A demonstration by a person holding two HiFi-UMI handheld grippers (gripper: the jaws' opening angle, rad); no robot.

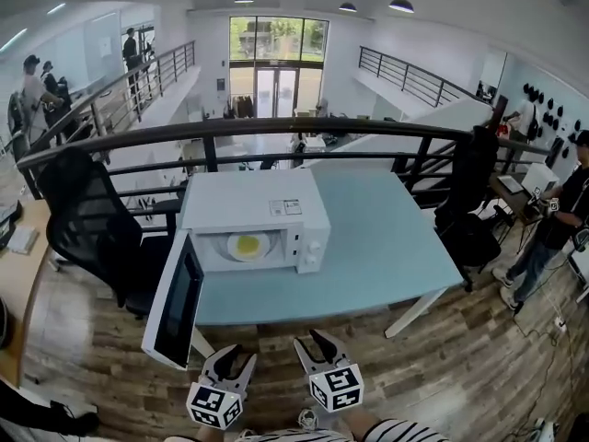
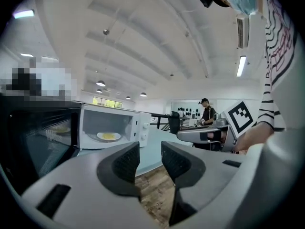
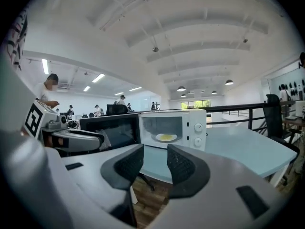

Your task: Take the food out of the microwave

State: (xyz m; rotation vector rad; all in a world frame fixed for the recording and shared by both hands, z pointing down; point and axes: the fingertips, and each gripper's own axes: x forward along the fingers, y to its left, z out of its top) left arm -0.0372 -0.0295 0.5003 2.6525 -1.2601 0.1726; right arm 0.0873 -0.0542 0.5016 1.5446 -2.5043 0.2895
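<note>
Counts:
- one microwave (image 1: 253,212) on one desk (image 1: 391,247)
- one door (image 1: 175,307), swung wide open at microwave's left
- two hand-held grippers
- two black chairs, first chair (image 1: 87,219) left of desk, second chair (image 1: 469,205) at right by railing (image 1: 276,129)

Contents: microwave cavity holds one white plate (image 1: 232,249); on plate, one patch of yellow food (image 1: 248,244).

Left hand-held gripper (image 1: 239,355) and right hand-held gripper (image 1: 310,342) side by side over wood floor (image 1: 433,357), in front of desk edge, well apart from microwave. Both aimed toward cavity. Each has jaws spread with a clear gap, nothing between.
</note>
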